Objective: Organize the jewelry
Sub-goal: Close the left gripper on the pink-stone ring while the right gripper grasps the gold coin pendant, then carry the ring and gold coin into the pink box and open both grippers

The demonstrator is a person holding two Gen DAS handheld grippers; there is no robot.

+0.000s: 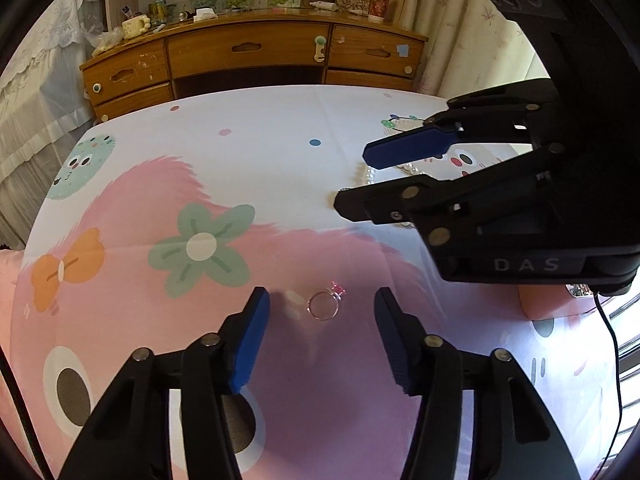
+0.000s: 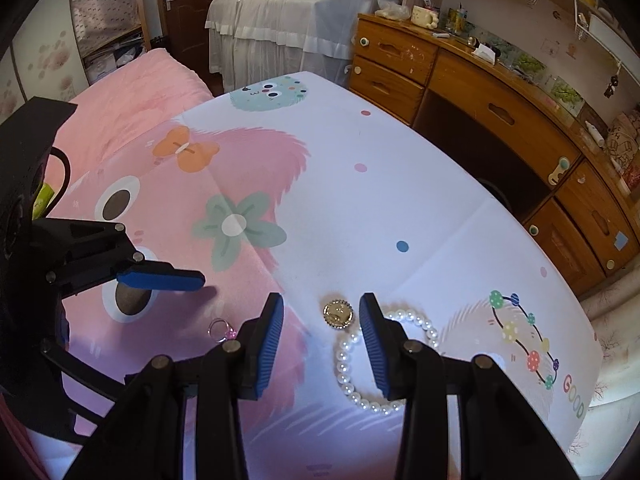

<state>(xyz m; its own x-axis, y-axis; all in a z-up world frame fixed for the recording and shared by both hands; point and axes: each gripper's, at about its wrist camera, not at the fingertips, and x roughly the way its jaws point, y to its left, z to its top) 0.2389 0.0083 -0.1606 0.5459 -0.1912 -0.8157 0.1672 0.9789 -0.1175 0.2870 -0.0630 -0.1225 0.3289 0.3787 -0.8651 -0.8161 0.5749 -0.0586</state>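
Observation:
A thin ring with a pink stone (image 1: pixel 325 303) lies on the patterned cloth between the fingers of my open left gripper (image 1: pixel 322 306); it also shows in the right wrist view (image 2: pixel 221 329). A round gold brooch (image 2: pixel 338 314) lies between the fingertips of my open right gripper (image 2: pixel 321 312). A white pearl bracelet (image 2: pixel 352 380) lies just beside the brooch, partly under the right finger. In the left wrist view the right gripper (image 1: pixel 360 180) hangs at the right over the pearls (image 1: pixel 370 174). The left gripper (image 2: pixel 200 280) shows at the left of the right wrist view.
The table carries a cartoon-printed cloth (image 1: pixel 240 168). A wooden dresser (image 1: pixel 256 56) with cluttered top stands behind it. A pink box (image 1: pixel 544 300) sits at the right. A pink bed (image 2: pixel 132 80) and white curtains lie beyond the table's far side.

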